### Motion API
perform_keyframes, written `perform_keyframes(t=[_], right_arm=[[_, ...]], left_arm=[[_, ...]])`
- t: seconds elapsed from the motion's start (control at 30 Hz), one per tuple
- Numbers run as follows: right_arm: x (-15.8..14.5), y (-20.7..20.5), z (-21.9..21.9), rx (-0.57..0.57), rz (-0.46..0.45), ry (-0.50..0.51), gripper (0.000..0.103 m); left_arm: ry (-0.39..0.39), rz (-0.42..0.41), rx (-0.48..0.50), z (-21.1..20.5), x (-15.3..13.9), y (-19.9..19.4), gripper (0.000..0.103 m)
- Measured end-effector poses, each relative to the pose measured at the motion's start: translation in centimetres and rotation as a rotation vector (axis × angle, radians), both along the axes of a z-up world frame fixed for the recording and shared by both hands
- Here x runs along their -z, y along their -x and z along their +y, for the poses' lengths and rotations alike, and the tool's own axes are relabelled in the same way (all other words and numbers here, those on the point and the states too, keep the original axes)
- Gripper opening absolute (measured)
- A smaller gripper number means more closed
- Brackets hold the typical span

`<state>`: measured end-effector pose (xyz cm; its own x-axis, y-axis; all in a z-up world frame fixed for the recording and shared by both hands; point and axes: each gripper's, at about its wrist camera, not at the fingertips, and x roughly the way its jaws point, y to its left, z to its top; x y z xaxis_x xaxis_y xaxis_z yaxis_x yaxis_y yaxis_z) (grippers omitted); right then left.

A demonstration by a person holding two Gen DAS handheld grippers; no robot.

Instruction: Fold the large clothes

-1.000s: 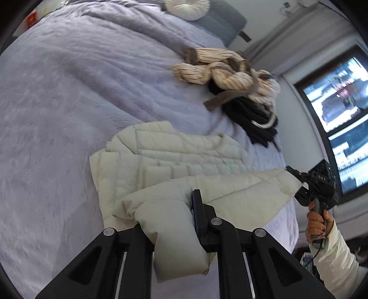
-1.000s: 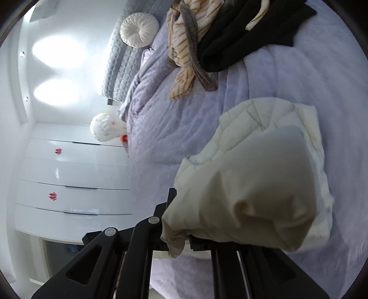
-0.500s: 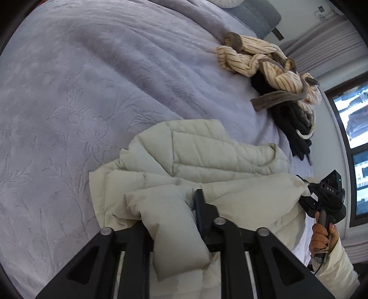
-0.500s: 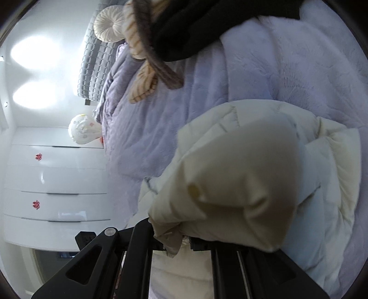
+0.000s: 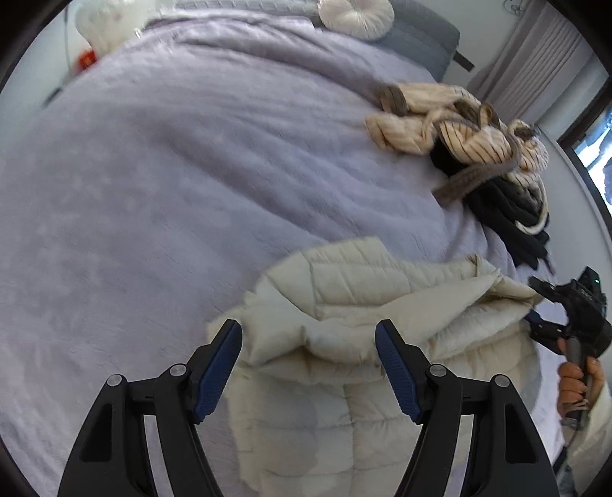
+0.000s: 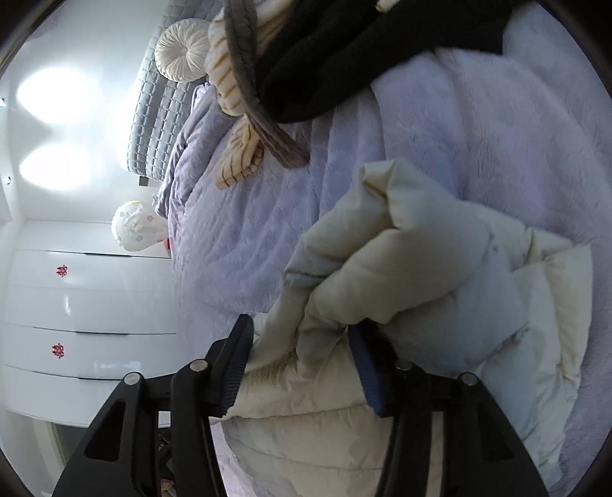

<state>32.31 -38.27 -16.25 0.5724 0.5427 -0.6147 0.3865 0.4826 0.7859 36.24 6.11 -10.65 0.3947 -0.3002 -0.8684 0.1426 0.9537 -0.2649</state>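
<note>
A cream quilted puffer jacket (image 5: 355,306) lies folded over on the lilac bed cover (image 5: 172,191). My left gripper (image 5: 308,340) is open, its blue pads (image 5: 220,367) apart on either side of a jacket fold, holding nothing. In the right wrist view the same jacket (image 6: 413,267) bulges up between the fingers of my right gripper (image 6: 302,344), which stands open with the cloth loose between its pads (image 6: 237,367). The right gripper also shows in the left wrist view (image 5: 573,317) at the jacket's right edge.
A heap of striped cream and black clothes (image 5: 478,153) lies on the far right of the bed. A round white cushion (image 5: 355,15) and grey headboard (image 6: 160,122) are at the head. White drawers (image 6: 84,317) stand beside the bed.
Both grippers were shut on jacket folds; both have opened and let the jacket drop onto itself. The left gripper has pulled back a little.
</note>
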Motion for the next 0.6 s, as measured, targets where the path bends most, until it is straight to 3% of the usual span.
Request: perform_keyframes(t=[0.2, 0.33, 0.37, 0.4, 0.47, 0.6], right_arm=[[-2.4, 1.7, -1.2, -0.020, -0.022, 0.061, 0.058], [-2.9, 2.8, -1.7, -0.035, 0.002, 0.132, 0.057], [-3.1, 2.9, -1.5, -0.052, 0.016, 0.193, 0.044], [-3.2, 2.8, -1.1, -0.081, 0.031, 0.268, 0.022], [-3.2, 2.3, -0.2, -0.136, 0.050, 0.378, 0.018], [-2.3, 1.0, 0.9, -0.195, 0.053, 0.488, 0.018]], left_arm=[[0.002, -0.072, 0.031, 0.0, -2.5, 1.2, 0.073], [0.007, -0.057, 0.085, -1.5, -1.4, 1.2, 0.073], [-0.006, -0.057, 0.089, -1.9, -1.0, 1.2, 0.073], [-0.017, -0.059, 0.089, -2.4, -0.5, 0.9, 0.073], [-0.013, -0.054, 0.074, -3.0, 0.8, 0.1, 0.073], [-0.034, -0.043, 0.045, -4.6, 3.5, -1.4, 0.073]])
